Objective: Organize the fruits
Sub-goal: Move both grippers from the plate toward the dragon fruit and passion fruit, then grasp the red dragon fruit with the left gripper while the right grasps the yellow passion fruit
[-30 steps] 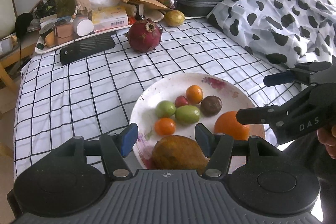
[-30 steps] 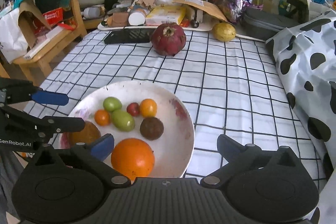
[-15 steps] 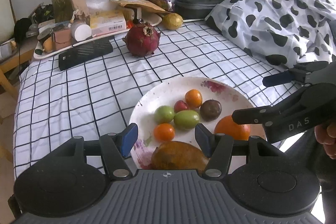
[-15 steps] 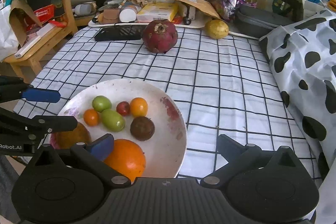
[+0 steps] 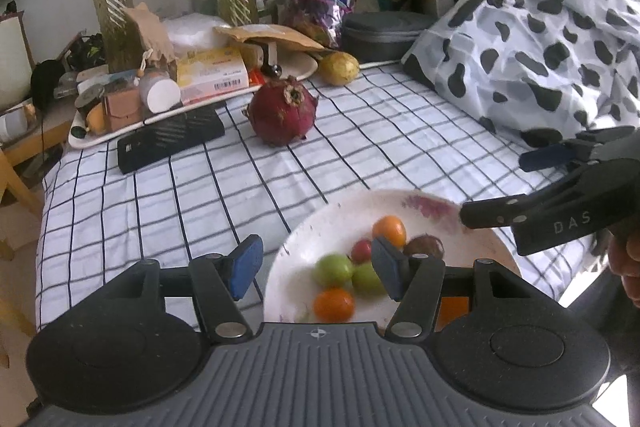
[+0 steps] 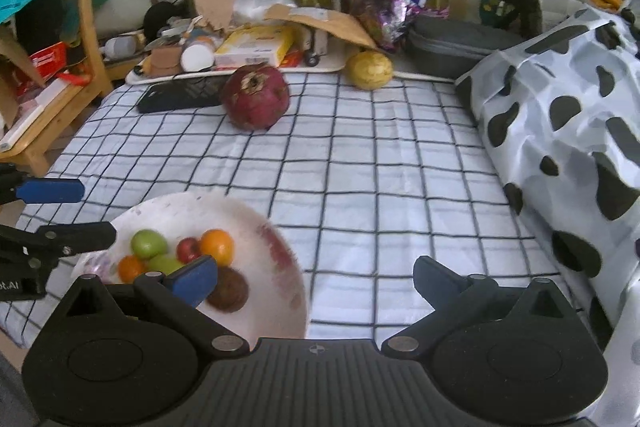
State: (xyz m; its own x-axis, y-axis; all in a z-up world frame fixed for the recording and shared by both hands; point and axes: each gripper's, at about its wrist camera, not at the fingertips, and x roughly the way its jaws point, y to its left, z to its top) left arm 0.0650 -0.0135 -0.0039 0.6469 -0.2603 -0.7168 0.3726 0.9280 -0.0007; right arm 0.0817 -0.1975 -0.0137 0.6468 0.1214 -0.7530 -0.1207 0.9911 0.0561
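The white plate [image 5: 424, 211] sits at the near edge of the checked cloth [image 5: 360, 147] that covers the worktop; on it lie two green fruits [image 6: 149, 242], a small red one [image 6: 187, 249], two small orange ones [image 6: 217, 246] and a dark brown round fruit [image 6: 227, 289], all close together, with a larger orange fruit [image 5: 454, 309] partly hidden behind the left tool's finger; farther back the dark red dragon fruit [image 5: 282, 111] rests alone on the cloth, and the yellow fruit [image 5: 339, 68] lies beyond it, just beside the cluttered tray [image 5: 160, 115]; the left tool [image 5: 316, 271] hovers above the plate's near side with its jaws parted and nothing between them; the right tool [image 6: 314, 277] stands wide apart over the plate's right rim and the bare cloth, likewise empty; judging by their look, the small plate fruits are light, smooth and apt to roll, so a gentle pinch across the widest part suits them; the dragon fruit seems the heaviest and broadest piece, with a scaly skin that gives purchase but bruises under hard pressure; it is best taken around its middle, jaws spread wide; the yellow fruit looks firm and smooth, and would want a centred hold to keep it from slipping out.
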